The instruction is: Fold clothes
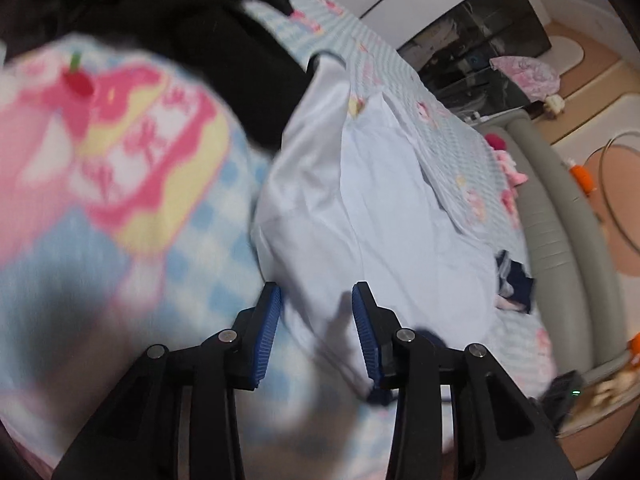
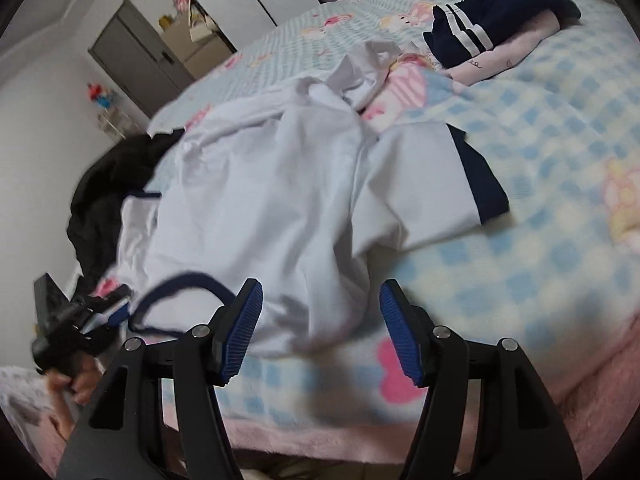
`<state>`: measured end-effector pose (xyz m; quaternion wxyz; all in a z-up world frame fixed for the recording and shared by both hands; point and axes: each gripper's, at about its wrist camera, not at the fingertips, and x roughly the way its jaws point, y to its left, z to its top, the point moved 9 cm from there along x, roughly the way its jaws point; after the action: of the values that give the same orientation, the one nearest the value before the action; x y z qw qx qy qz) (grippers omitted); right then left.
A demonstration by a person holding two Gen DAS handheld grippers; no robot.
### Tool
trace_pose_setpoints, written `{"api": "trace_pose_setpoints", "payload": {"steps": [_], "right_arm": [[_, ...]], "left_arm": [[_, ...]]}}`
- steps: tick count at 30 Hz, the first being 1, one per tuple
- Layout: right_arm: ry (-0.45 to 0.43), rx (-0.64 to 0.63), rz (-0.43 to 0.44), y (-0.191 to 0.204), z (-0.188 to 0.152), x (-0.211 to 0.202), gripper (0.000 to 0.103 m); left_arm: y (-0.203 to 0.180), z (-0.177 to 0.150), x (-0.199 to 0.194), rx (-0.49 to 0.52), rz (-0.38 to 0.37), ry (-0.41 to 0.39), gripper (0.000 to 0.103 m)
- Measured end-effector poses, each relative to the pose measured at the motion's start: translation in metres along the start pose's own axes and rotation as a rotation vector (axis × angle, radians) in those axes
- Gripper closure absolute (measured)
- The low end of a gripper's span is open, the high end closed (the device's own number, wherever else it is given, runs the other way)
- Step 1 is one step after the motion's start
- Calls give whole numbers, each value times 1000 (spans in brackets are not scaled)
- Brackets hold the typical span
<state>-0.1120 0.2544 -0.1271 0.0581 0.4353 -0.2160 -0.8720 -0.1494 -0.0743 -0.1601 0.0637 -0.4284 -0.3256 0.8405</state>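
White cotton shirt with navy sleeve cuffs [image 2: 280, 184] lies rumpled and partly doubled over on the blue-checked fleece blanket [image 2: 540, 200], near the bed's front edge, not a neat fold; squaring up looks left. Black garment [image 2: 100, 196] heaped at the left edge, navy striped shorts [image 2: 480, 28] at the far side. Left gripper [image 1: 316, 332] jaws apart, over the shirt hem, clamping nothing. Right gripper [image 2: 320, 332] jaws wide apart, empty, at the shirt's near edge.

White shirt [image 2: 280, 184] with navy trim, blue-and-white checked blanket [image 2: 540, 208], blue-padded black tool [image 2: 320, 328].
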Motion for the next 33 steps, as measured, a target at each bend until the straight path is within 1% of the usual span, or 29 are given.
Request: {"api": "trace_pose_setpoints", "payload": {"steps": [2, 3, 4, 5, 7, 8, 9, 10, 11, 12, 13, 14, 15, 17, 20, 21, 22, 23, 24, 26, 27, 28, 30, 31, 33], "right_arm": [[8, -21, -95, -10, 3, 9, 40], [18, -24, -124, -14, 1, 12, 40], [21, -14, -120, -16, -1, 13, 40], [15, -3, -112, -17, -1, 12, 40], [8, -12, -108, -16, 0, 10, 40], [16, -27, -108, -13, 0, 13, 35], [32, -44, -103, -10, -2, 18, 31], [47, -68, -111, -7, -5, 23, 31], [42, -98, -140, -4, -7, 24, 31], [37, -129, -166, 0, -9, 25, 31], [33, -161, -186, 3, -10, 26, 31], [28, -187, -202, 6, -11, 26, 31], [25, -194, -203, 5, -12, 23, 31], [31, -176, -186, 0, -14, 21, 31], [36, -129, -156, -6, -13, 21, 31], [35, -118, -149, -7, -12, 20, 31], [33, -111, -138, -7, -11, 21, 31], [30, -89, -102, -6, -10, 19, 31], [26, -67, -65, -6, -10, 16, 31], [19, -22, 7, -5, -7, 11, 34], [15, 0, 44, -5, -6, 8, 35], [11, 22, 80, -5, -5, 5, 35], [4, 67, 153, -4, -2, -1, 35], [4, 86, 176, -4, -2, -3, 35], [22, 106, 136, -11, -4, 4, 36]], "left_arm": [[5, 10, 1, 4, 50, -30, 66], [8, 12, 0, 2, 59, -34, 66], [13, 13, -3, -7, 51, -25, 66], [15, 11, -3, -17, 25, -6, 66], [10, 3, 4, -33, -50, 53, 65], [7, -3, 9, -26, -64, 77, 65], [3, -9, 15, -19, -79, 100, 68], [0, -13, 18, 6, -65, 104, 84], [-4, -14, 17, 52, -29, 87, 89], [-9, -13, 12, 78, -17, 71, 92], [-12, -12, 5, 86, -22, 53, 96], [-16, -11, -4, 93, -28, 35, 96], [-17, -10, -11, 101, -22, 21, 98], [-13, -12, -22, 113, 15, 14, 99], [-1, -25, -24, 93, 64, 60, 100], [4, -28, -24, 80, 74, 68, 102], [7, -27, -26, 63, 75, 65, 102], [9, -27, -28, 47, 75, 62, 102], [13, -26, -30, 25, 56, 58, 102], [18, -22, -32, -29, -22, 52, 100], [19, -20, -28, -53, -48, 58, 93], [19, -19, -25, -76, -74, 63, 76], [19, -16, -17, -113, -117, 72, 55], [16, -14, -12, -117, -124, 73, 55], [14, -10, -3, -107, -98, 65, 55]]}}
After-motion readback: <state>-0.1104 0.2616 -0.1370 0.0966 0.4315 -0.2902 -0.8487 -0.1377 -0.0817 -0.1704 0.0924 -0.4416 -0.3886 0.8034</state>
